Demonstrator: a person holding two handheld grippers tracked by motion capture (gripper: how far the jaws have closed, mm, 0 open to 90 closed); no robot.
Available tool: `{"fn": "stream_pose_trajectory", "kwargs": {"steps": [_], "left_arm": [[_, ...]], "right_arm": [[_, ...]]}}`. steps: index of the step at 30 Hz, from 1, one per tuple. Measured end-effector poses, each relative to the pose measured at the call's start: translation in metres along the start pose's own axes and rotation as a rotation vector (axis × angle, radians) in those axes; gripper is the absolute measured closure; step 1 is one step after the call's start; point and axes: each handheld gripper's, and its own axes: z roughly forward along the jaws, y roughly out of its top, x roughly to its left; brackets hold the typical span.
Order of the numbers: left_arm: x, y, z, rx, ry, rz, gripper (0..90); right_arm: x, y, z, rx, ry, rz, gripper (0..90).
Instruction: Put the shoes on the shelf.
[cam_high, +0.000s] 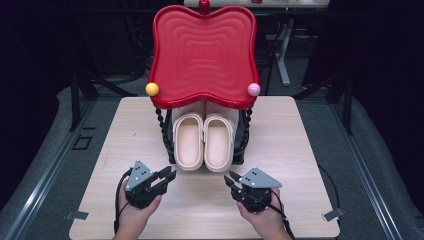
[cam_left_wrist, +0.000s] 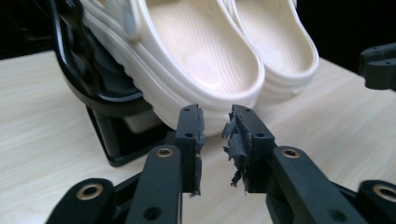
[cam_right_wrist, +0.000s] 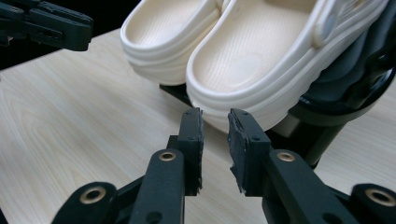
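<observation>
1. We find a pair of cream clogs, the left clog (cam_high: 189, 141) and the right clog (cam_high: 219, 141), side by side and touching, leaning heel-down on the lower tier of a black rack (cam_high: 169, 140) at the middle of the bench (cam_high: 300, 150)
2. A red tray (cam_high: 202, 55) tops the rack and overhangs the clogs' toes; a yellow ball (cam_high: 152, 89) and a pink ball (cam_high: 254, 89) sit at its front corners
3. The left tool (cam_high: 169, 176) is held in the left hand (cam_high: 134, 212), low over the bench, just in front of the left clog's heel and apart from it
4. In the left gripper view its jaws stand with a narrow gap, nothing between them; the pads (cam_left_wrist: 236, 140) are frayed. The clog's heel (cam_left_wrist: 205, 107) lies just beyond the tips, and we see no contact
5. The right tool (cam_high: 231, 179) is held in the right hand (cam_high: 267, 217), near the right clog's heel, not touching
6. In the right gripper view its jaws likewise stand narrowly parted and empty, aimed at the heel rim (cam_right_wrist: 233, 105) close ahead
7. The two tools are well apart and angle inward toward the pair
</observation>
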Motion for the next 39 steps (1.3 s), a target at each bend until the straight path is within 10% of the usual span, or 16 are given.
{"fn": "stream_pose_trajectory", "kwargs": {"steps": [20, 39], "left_arm": [[-0.011, -0.007, 0.031, 0.083, -0.022, 0.012, 89.9], [-0.007, -0.001, 0.032, 0.085, -0.006, 0.01, 90.0]], "right_arm": [[0.006, -0.007, 0.042, 0.092, 0.028, 0.044, 90.0], [0.0, -0.003, 0.04, 0.06, 0.021, 0.081, 90.0]]}}
